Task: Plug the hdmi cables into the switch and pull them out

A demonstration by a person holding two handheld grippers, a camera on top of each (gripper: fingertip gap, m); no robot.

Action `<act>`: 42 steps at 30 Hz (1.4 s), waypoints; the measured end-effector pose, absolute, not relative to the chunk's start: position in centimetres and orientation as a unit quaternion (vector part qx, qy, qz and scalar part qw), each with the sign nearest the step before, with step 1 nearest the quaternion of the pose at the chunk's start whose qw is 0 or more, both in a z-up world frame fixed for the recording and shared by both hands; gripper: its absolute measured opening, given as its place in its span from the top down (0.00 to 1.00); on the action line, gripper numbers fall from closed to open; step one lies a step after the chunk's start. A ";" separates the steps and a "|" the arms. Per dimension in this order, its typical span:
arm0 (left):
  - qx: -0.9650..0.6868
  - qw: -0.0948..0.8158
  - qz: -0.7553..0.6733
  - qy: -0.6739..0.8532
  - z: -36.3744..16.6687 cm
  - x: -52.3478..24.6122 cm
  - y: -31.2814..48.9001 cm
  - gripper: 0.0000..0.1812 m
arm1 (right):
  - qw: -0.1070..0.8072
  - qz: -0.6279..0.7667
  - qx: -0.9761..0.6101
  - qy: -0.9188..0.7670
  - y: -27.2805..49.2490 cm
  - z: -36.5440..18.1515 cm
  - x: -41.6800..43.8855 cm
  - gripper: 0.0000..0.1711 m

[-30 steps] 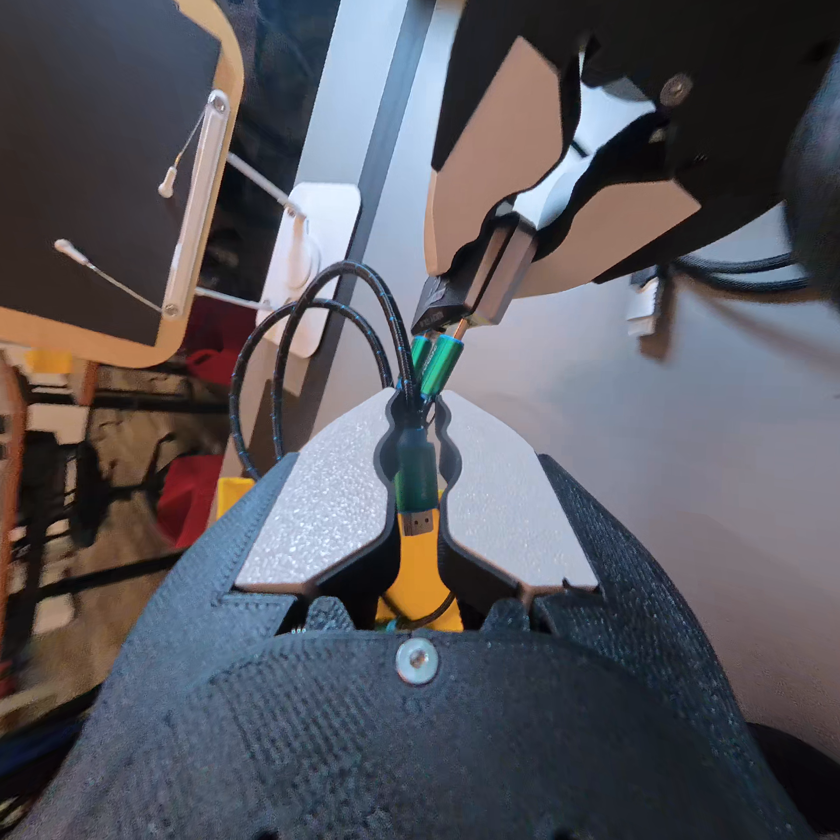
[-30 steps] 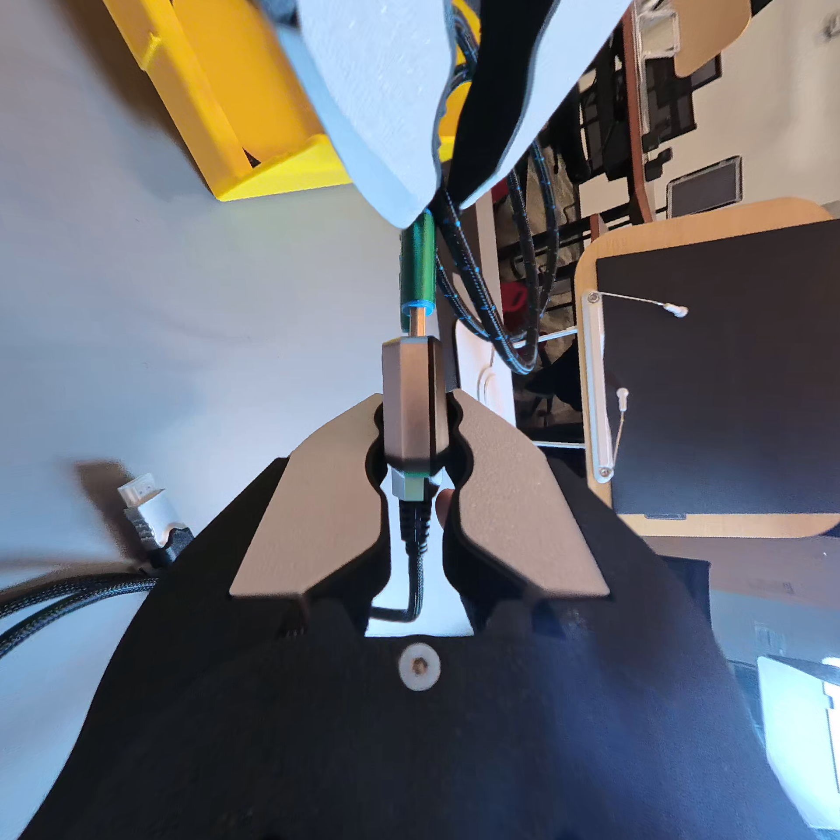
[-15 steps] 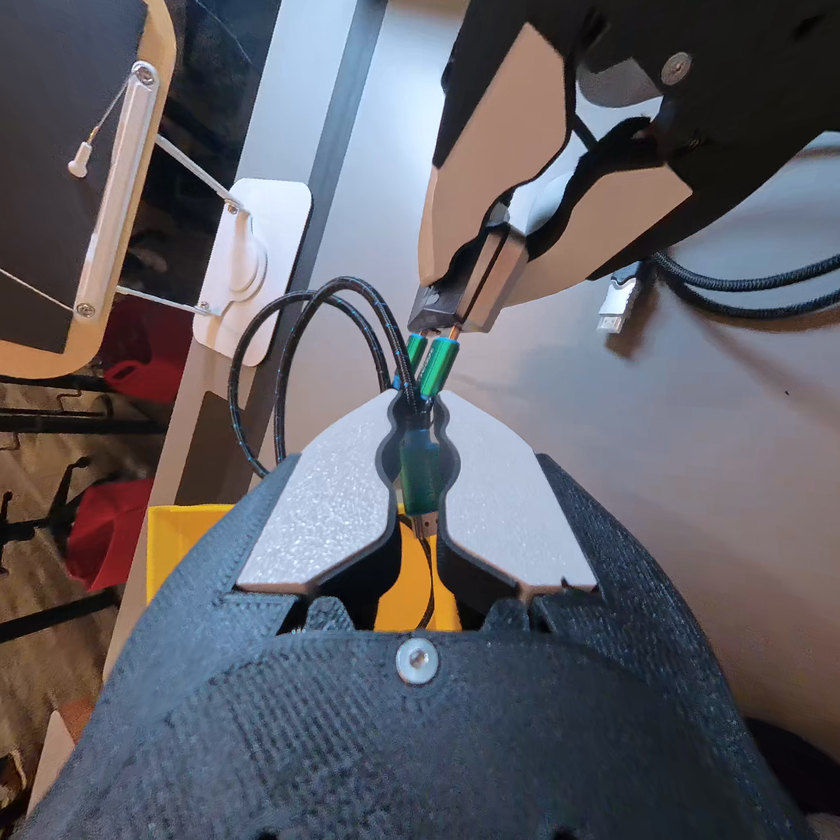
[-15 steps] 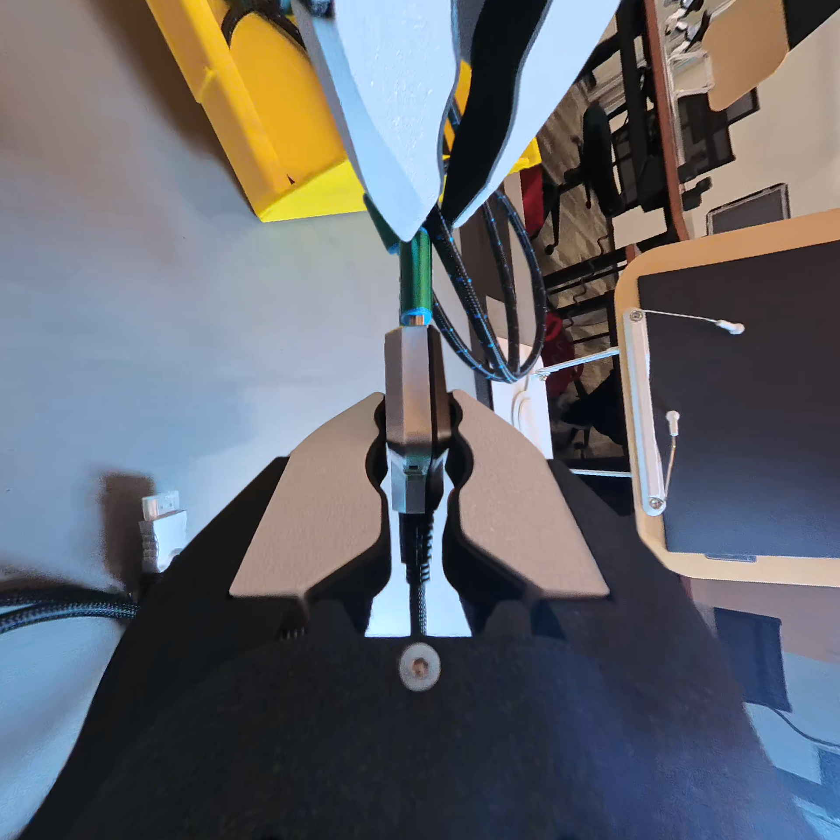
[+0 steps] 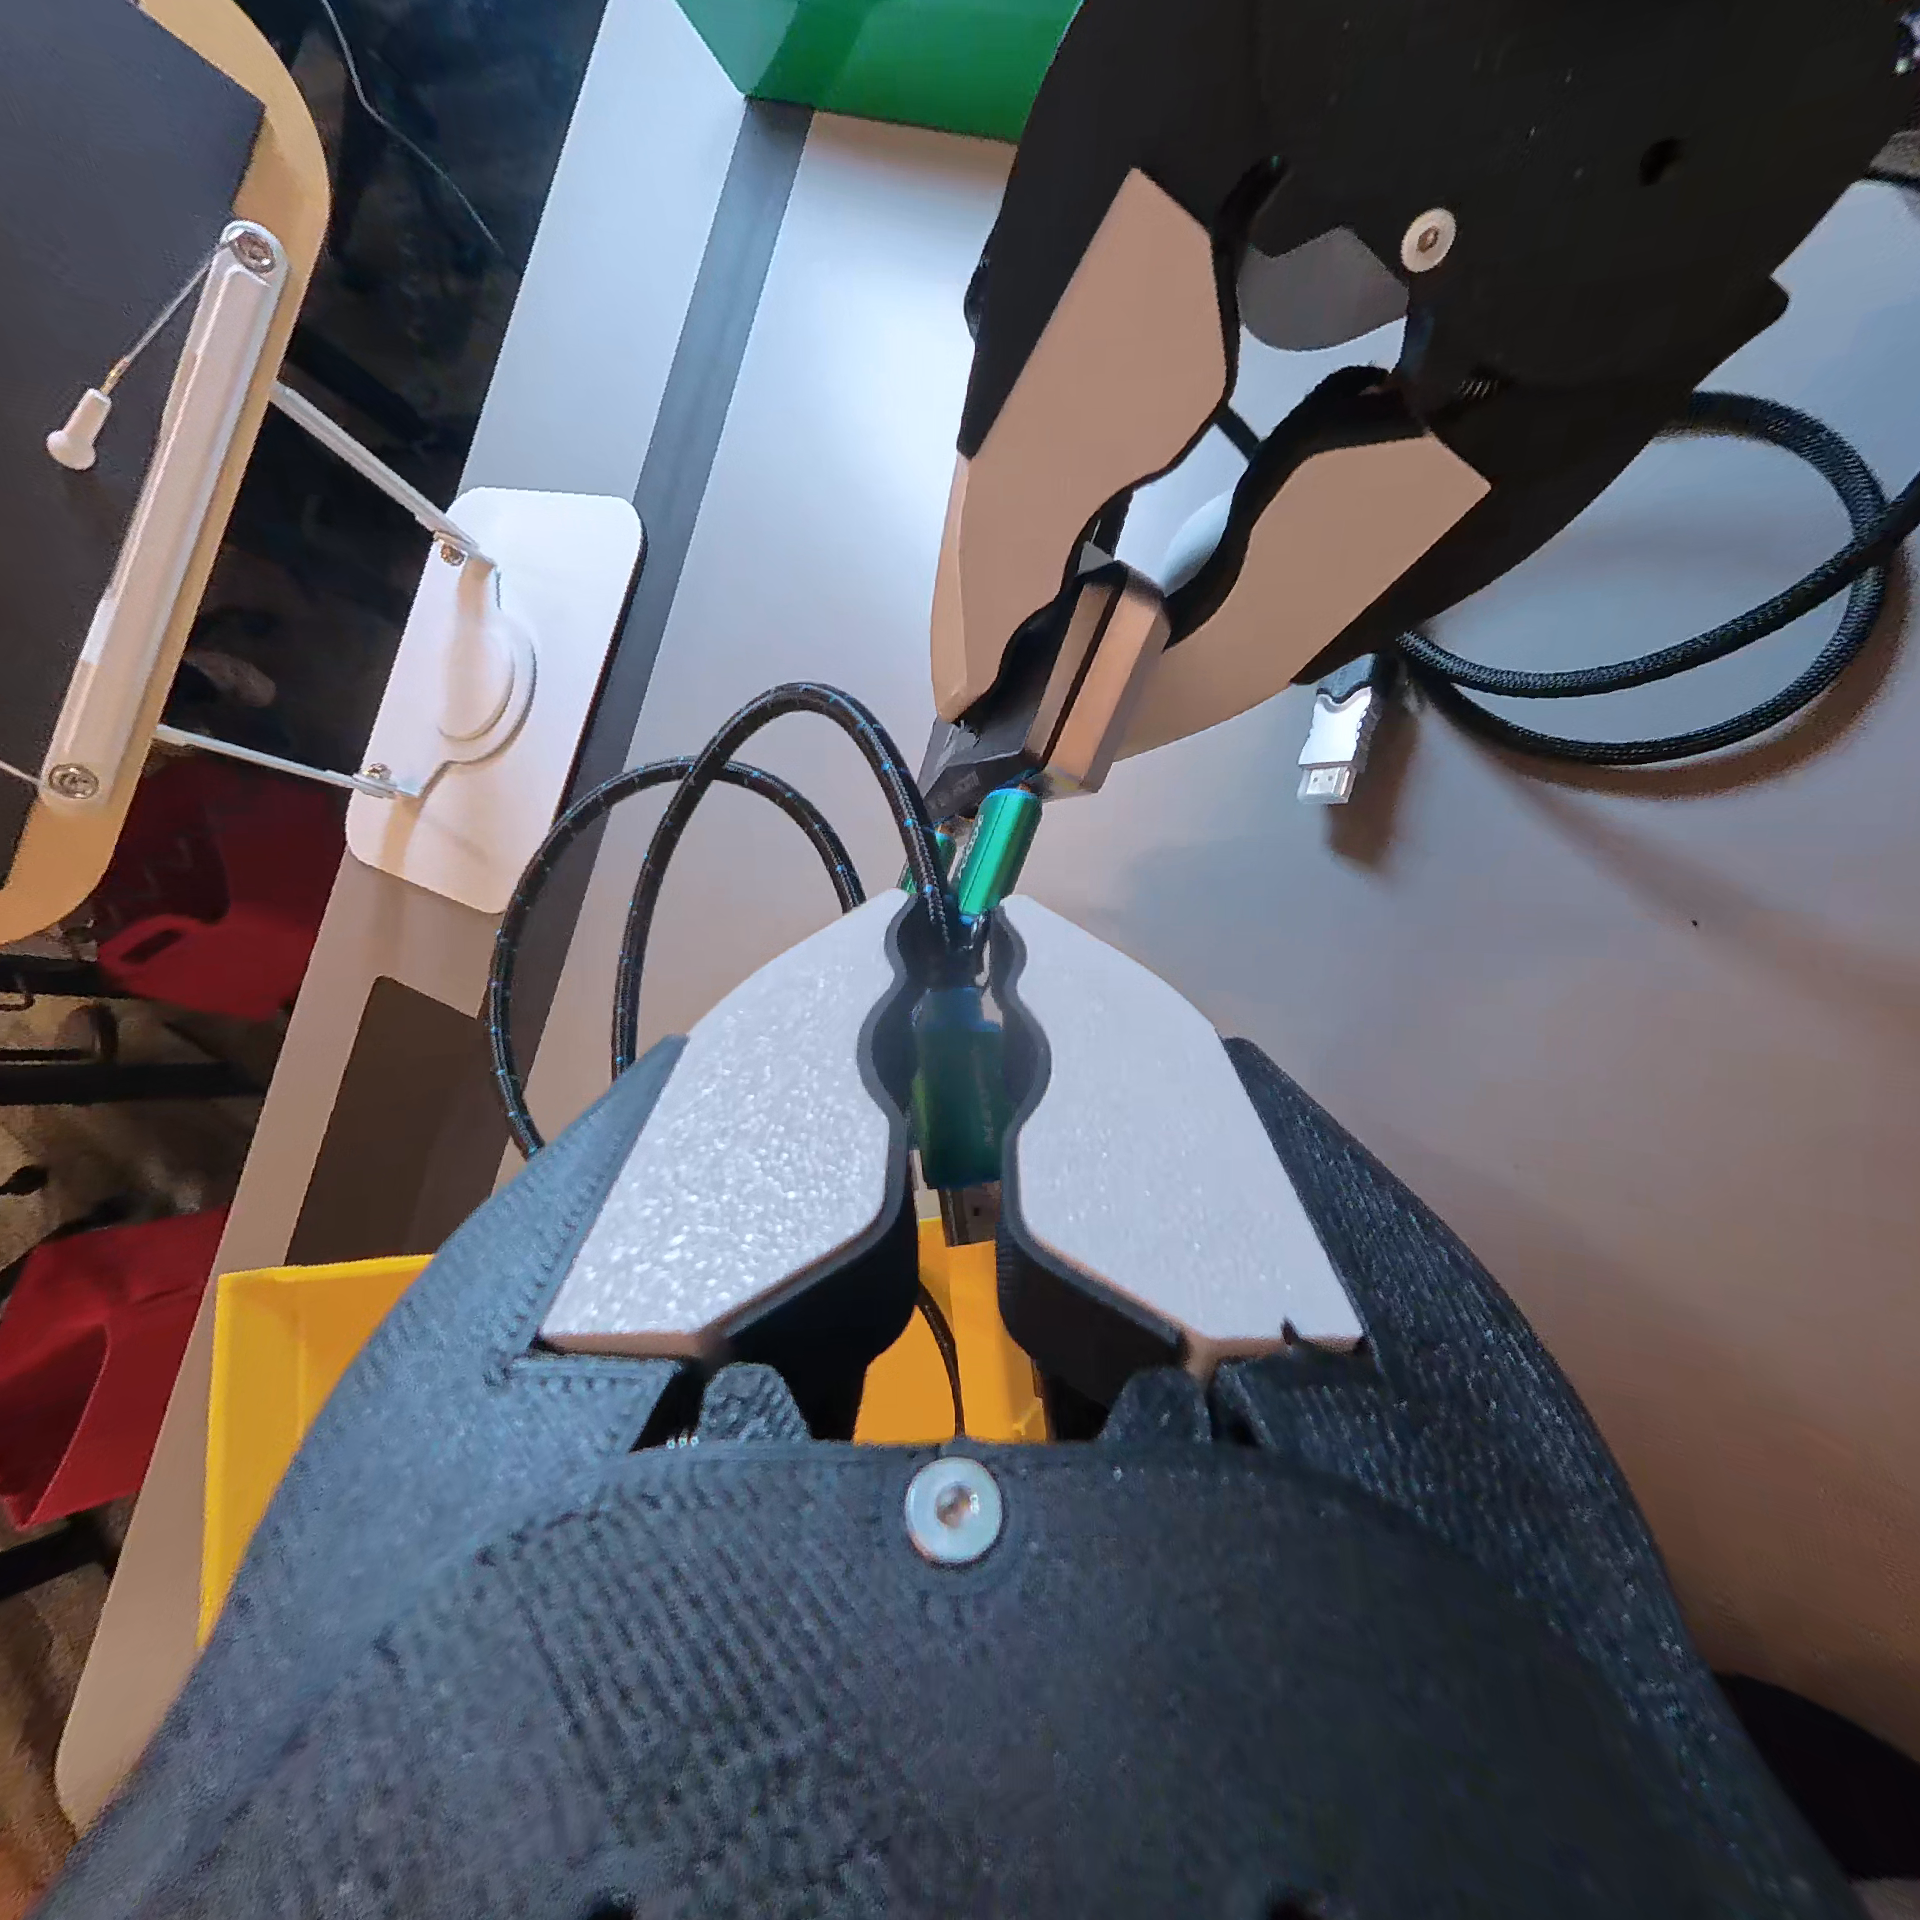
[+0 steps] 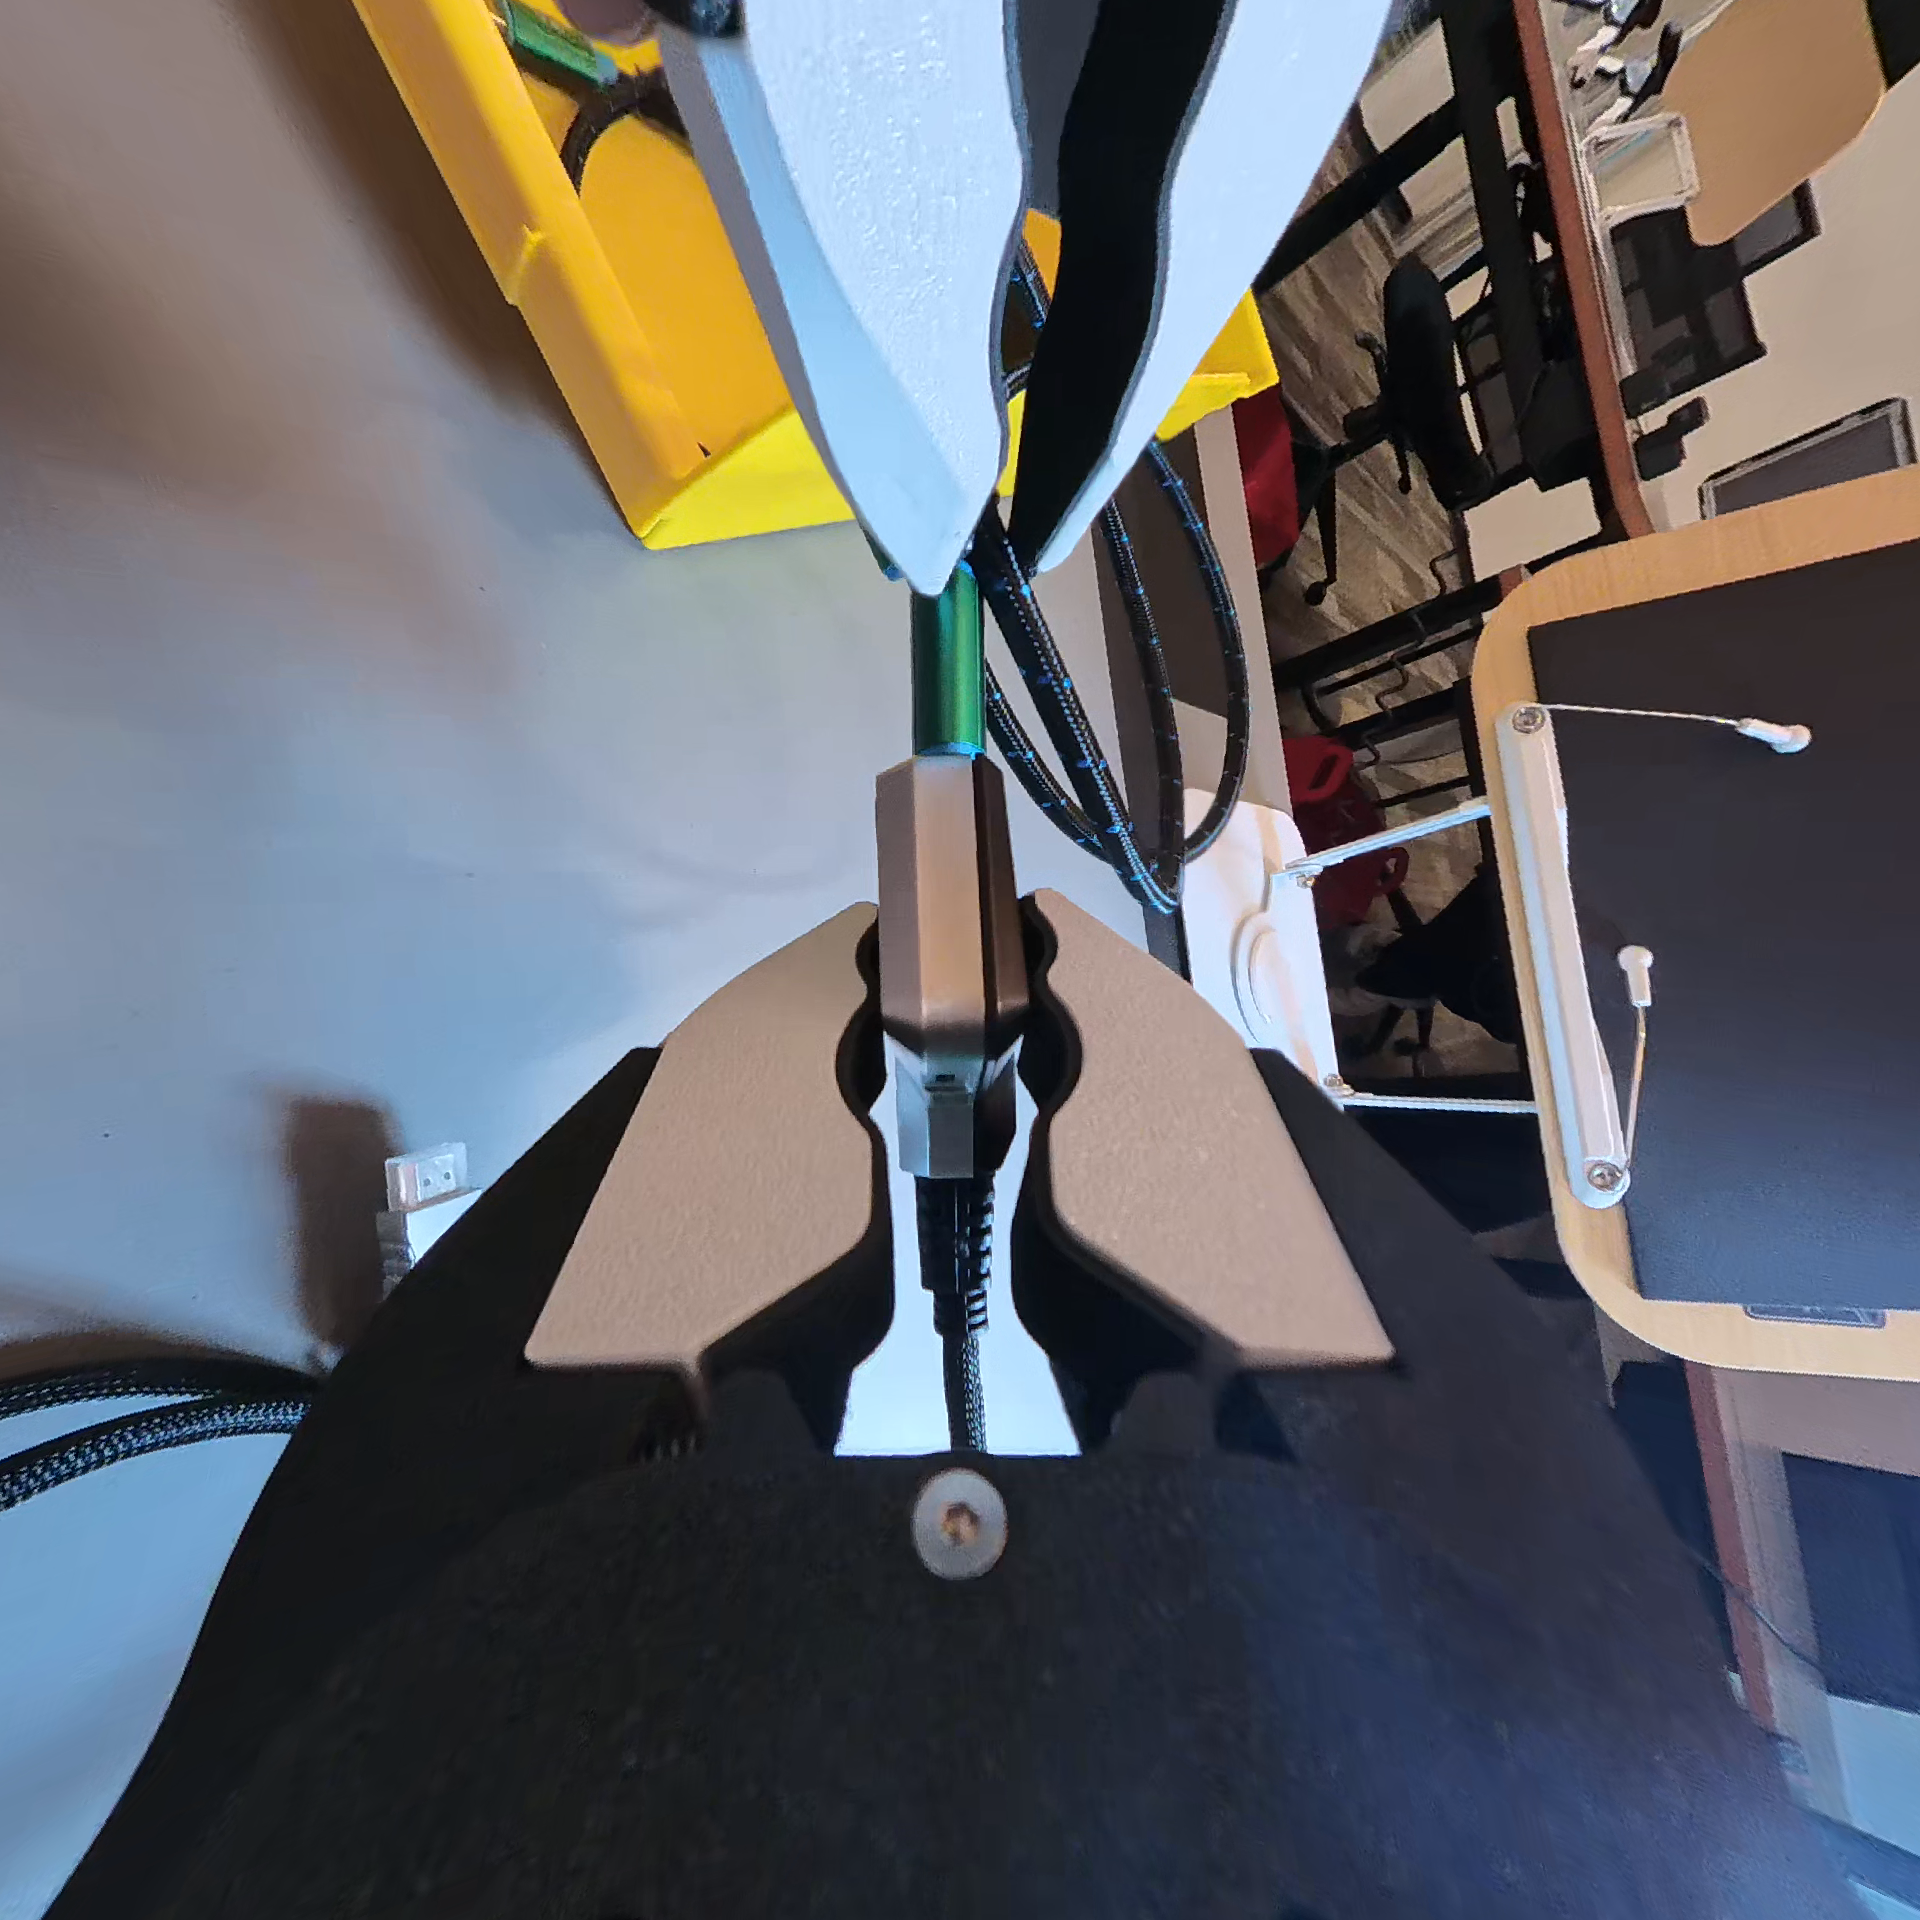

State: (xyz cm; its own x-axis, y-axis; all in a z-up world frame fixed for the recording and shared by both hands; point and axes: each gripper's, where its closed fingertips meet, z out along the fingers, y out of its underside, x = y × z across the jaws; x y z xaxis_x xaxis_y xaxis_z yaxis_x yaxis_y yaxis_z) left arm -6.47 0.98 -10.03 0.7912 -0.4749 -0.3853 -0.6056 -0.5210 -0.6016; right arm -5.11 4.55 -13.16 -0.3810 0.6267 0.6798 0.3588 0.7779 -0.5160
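My right gripper point(image 6: 951, 914) is shut on the grey metal switch point(image 6: 940, 914), whose black braided cable runs back between the fingers. My left gripper point(image 5: 951, 914) is shut on green HDMI plugs and their black-and-blue braided cables point(image 5: 665, 831). One green plug point(image 5: 956, 1101) lies in the jaws with its metal tip toward the camera. Another green plug point(image 5: 992, 847) sticks out past the fingertips and butts against the switch's end point(image 5: 1091, 675), also seen in the right wrist view point(image 6: 945, 665). A second green plug beside it is mostly hidden. Both grippers hold their loads above the table.
A loose silver HDMI plug point(image 5: 1335, 743) with a black braided cable point(image 5: 1766, 623) lies on the grey table, also in the right wrist view point(image 6: 426, 1184). A yellow bin point(image 6: 644, 312) stands behind my left gripper. A white stand base point(image 5: 488, 707) sits near the table's edge. A green box point(image 5: 894, 52) is at the far end.
The bare metal tip that showed between the green plug and the switch one second ago is hidden now; the plug's body meets the switch. Both grippers have shifted together over the table.
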 end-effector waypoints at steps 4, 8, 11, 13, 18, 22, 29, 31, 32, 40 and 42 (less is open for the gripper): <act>-0.860 0.385 0.089 0.323 -9.9 -6.6 0.9 0.94 | 0.475 0.143 -0.295 -0.816 4.5 -13.0 -5.2 0.87; -0.844 0.421 0.079 0.323 -8.9 -6.6 1.2 0.93 | 0.490 0.160 -0.297 -0.804 4.7 -12.1 -5.2 0.87; -0.833 0.446 0.070 0.319 -8.2 -6.6 1.2 0.93 | 0.503 0.184 -0.292 -0.793 4.4 -11.1 -5.2 0.87; -0.825 0.467 0.061 0.312 -7.5 -6.6 1.4 0.93 | 0.507 0.195 -0.289 -0.788 4.2 -10.8 -5.2 0.87; -0.808 0.507 0.040 0.298 -5.9 -7.0 1.1 0.89 | 0.510 0.199 -0.285 -0.787 4.3 -10.5 -5.0 0.87; -0.788 0.558 0.025 0.261 -3.4 -8.9 0.3 0.87 | 0.532 0.206 -0.298 -0.765 5.6 -9.1 -4.7 0.87; -0.721 0.658 -0.062 0.208 0.6 -9.9 -0.4 0.82 | 0.582 0.317 -0.320 -0.677 6.7 -3.9 -3.3 0.87; -0.710 0.664 -0.102 0.211 0.4 -9.0 0.0 0.81 | 0.589 0.391 -0.313 -0.635 6.1 -1.5 -2.5 0.87; -0.709 0.661 -0.118 0.215 0.1 -8.5 0.3 0.81 | 0.588 0.433 -0.304 -0.611 5.6 -0.2 -2.0 0.87; -0.626 0.685 -0.227 0.295 0.6 0.5 1.1 0.73 | 0.477 0.752 -0.198 -0.409 2.3 7.5 3.2 0.87; -0.600 0.707 -0.231 0.295 1.6 1.5 0.8 0.77 | 0.463 0.750 -0.206 -0.425 1.7 6.7 2.4 0.87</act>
